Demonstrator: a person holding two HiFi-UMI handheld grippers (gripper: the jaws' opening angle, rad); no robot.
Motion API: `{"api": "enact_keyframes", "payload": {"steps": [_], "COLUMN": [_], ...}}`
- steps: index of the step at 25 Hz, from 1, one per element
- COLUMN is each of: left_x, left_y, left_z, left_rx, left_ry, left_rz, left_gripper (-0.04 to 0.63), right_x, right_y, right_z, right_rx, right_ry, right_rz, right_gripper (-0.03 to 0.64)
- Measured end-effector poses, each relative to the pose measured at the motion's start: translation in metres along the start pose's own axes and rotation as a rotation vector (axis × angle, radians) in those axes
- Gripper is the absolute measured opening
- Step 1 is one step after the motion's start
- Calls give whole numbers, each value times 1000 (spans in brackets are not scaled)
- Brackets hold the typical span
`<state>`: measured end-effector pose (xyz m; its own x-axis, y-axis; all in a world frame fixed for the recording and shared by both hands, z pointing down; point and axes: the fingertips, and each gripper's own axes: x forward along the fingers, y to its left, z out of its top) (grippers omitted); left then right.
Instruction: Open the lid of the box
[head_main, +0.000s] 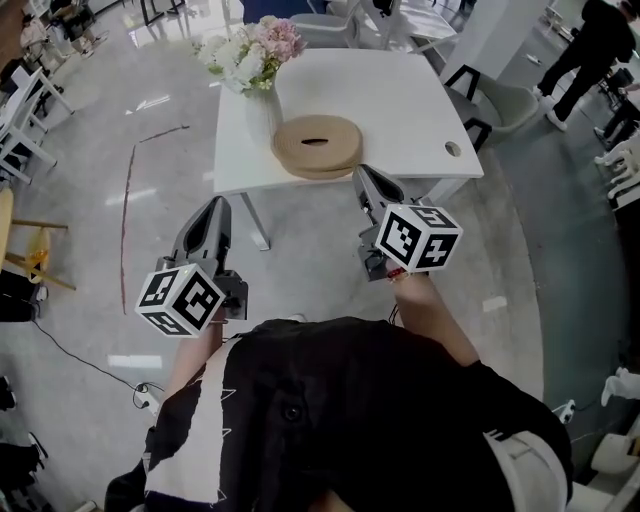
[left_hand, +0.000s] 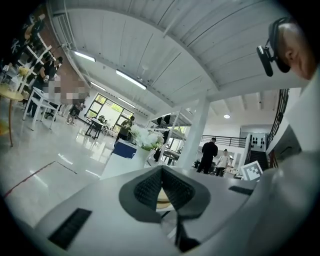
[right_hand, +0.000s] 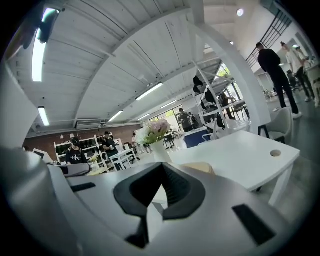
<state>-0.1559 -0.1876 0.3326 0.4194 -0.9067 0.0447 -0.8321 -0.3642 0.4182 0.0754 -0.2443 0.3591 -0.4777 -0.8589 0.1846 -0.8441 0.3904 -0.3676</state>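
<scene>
A round tan box (head_main: 318, 145) with a slot in its flat lid sits at the near edge of a white table (head_main: 400, 100). My left gripper (head_main: 217, 205) hangs over the floor short of the table, left of the box, its jaws together and empty. My right gripper (head_main: 362, 172) is just before the table's front edge, right of the box, also shut on nothing. In the left gripper view a sliver of the box (left_hand: 163, 199) shows under the closed fingertips. In the right gripper view the box (right_hand: 202, 167) peeks out just beyond the jaws.
A white vase of flowers (head_main: 255, 60) stands on the table's left corner, close behind the box. The table has a small round hole (head_main: 453, 149) near its right edge. A grey chair (head_main: 505, 100) stands at the right. People stand farther off.
</scene>
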Motion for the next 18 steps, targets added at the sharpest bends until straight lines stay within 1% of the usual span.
{"api": "enact_keyframes", "payload": {"steps": [6,13,18], "left_x": [13,14,12], "left_y": [37,66,76], "left_z": [8,2,-4], "left_rx": [-16,-37,-57], "left_ry": [9,17,27], "left_rz": [-4,28,55], "left_gripper": [11,11,11], "right_x": [33,62,78], "right_y": [-4,-13,-14], "right_z": [-8,-34,-57], "right_rx": [4,-12,-73], "right_ry": [35,123,209], "right_rz": [-47,-78,-68], "right_gripper": [6,6,6]}}
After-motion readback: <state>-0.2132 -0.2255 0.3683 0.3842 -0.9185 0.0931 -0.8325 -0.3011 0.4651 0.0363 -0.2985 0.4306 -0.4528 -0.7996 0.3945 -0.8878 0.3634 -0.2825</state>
